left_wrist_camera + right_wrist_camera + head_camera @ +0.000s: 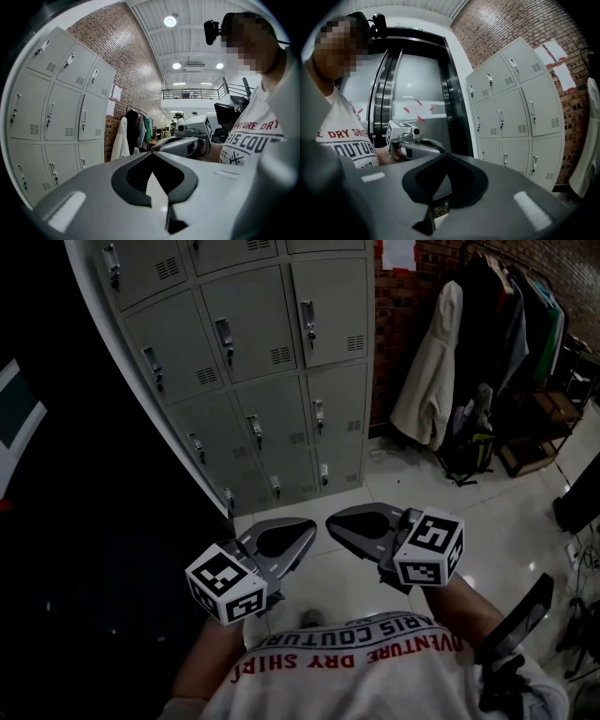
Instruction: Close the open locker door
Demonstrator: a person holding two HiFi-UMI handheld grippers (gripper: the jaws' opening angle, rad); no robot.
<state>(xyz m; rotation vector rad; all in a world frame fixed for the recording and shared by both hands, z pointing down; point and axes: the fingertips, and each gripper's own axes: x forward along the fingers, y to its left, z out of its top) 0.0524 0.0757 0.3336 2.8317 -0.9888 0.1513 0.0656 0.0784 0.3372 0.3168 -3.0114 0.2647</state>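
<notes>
The grey locker bank (pixel 253 371) stands ahead and to the left; every door I can see lies flush, none visibly ajar. It also shows in the left gripper view as the locker bank (pixel 61 108) and in the right gripper view as the locker bank (pixel 515 112). My left gripper (pixel 306 525) and right gripper (pixel 336 520) are held low by the person's belly, tips facing each other and well short of the lockers. Both are shut with nothing in them. Each one's camera shows its own closed tip, left gripper (pixel 152 153) and right gripper (pixel 445 155), with the other gripper beyond.
A clothes rack (pixel 497 324) with dark coats and a white coat (pixel 431 371) stands right of the lockers against the brick wall (pixel 392 334). A backpack (pixel 469 442) sits on the tiled floor (pixel 506 521). A dark lift door (pixel 417 103) is left of the lockers.
</notes>
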